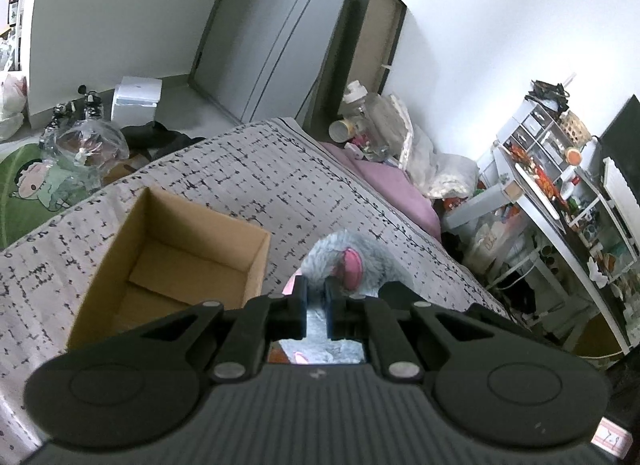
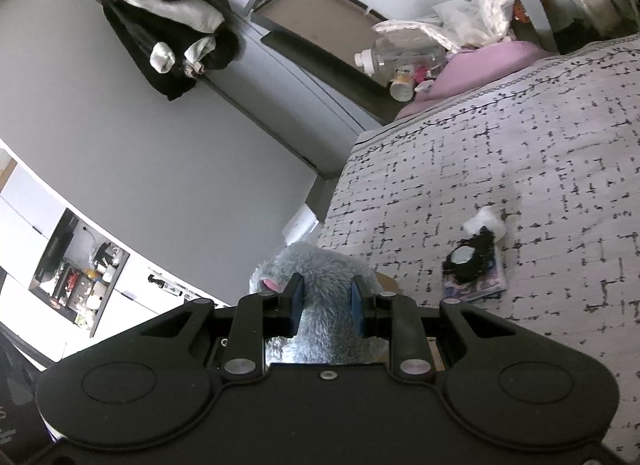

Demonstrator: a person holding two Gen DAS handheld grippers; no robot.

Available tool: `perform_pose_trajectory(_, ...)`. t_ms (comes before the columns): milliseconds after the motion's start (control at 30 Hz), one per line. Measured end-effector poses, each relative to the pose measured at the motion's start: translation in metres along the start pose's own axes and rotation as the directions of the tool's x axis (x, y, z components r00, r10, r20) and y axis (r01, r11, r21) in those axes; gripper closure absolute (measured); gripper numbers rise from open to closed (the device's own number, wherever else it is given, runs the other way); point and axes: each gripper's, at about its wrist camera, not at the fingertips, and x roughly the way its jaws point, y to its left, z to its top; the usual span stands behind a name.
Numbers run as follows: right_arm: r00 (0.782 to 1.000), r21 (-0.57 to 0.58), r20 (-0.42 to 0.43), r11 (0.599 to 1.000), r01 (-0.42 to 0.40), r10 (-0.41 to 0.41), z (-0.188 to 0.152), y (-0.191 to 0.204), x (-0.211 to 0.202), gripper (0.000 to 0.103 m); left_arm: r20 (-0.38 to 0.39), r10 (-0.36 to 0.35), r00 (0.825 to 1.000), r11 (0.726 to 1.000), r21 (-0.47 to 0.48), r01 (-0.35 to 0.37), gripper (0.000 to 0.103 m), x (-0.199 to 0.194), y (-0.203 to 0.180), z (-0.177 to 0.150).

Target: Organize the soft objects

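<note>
Our left tongs are drawn narrow, pinching a fold of the grey plush toy; its fur fills the thin gap between the two pads, and a pink ear sits just beyond the tips. Our right tongs stand wider and clamp a thicker part of the same grey plush toy, fur pressed against both blue pads. So both tongs hold the toy, which is over the patterned bedspread.

Just left of the toy in the left wrist view sits an open cardboard box on the bedspread, with only its own bottom flaps showing inside. In the right wrist view, a small black item on a flat packet lies on the bedspread, with a bit of white tissue touching its far side. Farther off, a pink pillow lies at the bed's far edge, next to a clear plastic bottle.
</note>
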Motion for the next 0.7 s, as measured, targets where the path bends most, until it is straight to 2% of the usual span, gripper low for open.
perform_pose_trajectory(267, 0.999, -0.034, -0.042, 0.999, 0.005, -0.007, -0.005, 0.02, 0.027, 0.079, -0.007, 0.014, 1.0, 0.998, -0.055, -0.014, 0.096, 0.005, 0.032, 0.014)
perform_pose_trajectory(700, 0.992, -0.03, -0.127, 0.999, 0.026, -0.029, -0.012, 0.03, 0.077, 0.079, -0.049, 0.046, 0.998, 0.99, -0.13, -0.052, 0.097, 0.031, 0.077, 0.031)
